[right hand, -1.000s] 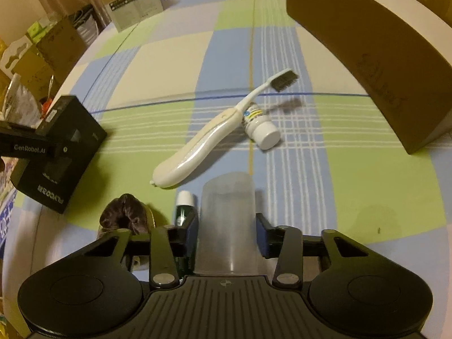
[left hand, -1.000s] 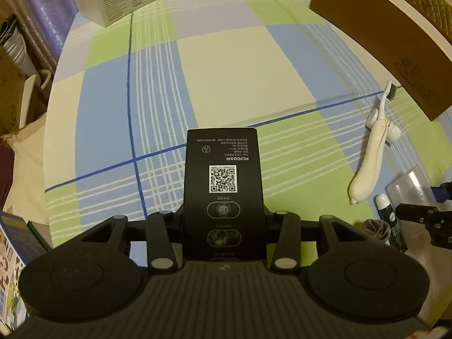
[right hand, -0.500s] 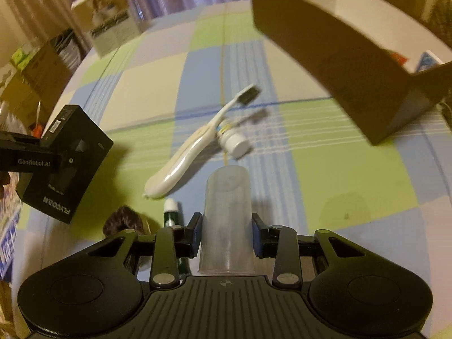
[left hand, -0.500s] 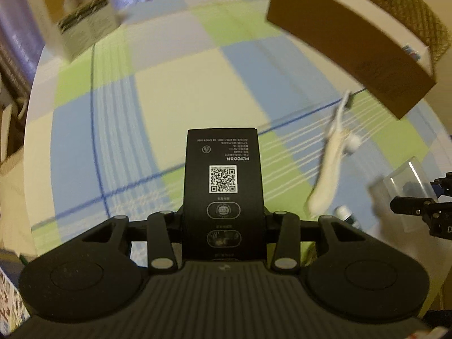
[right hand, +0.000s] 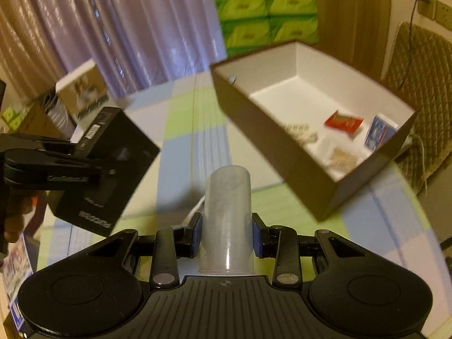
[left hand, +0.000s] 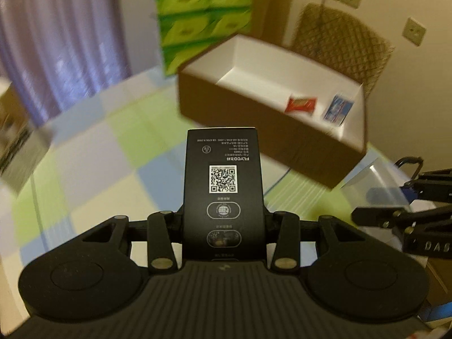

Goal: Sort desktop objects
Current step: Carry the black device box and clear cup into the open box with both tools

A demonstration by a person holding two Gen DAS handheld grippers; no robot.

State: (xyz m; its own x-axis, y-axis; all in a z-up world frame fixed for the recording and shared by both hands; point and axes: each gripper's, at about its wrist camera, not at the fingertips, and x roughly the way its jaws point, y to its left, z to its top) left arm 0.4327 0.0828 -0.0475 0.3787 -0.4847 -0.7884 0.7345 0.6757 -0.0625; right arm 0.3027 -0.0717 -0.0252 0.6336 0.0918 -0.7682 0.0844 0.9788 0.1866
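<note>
Left wrist view: your left gripper (left hand: 224,220) clamps the black carton (left hand: 223,186), held in the air short of the brown box (left hand: 254,113), which contains a red packet (left hand: 301,105) and a blue packet (left hand: 337,110).

Right wrist view: your right gripper (right hand: 226,234) grips the clear cup (right hand: 227,214) above the checked tablecloth (right hand: 282,203); the brown box (right hand: 254,121) also holds pale blurred items.

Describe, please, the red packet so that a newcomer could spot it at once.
Find the large brown cardboard box with white inside walls on the checked tablecloth. The red packet lies flat on its floor, beside an upright blue and white packet; it is the only red item there.
</note>
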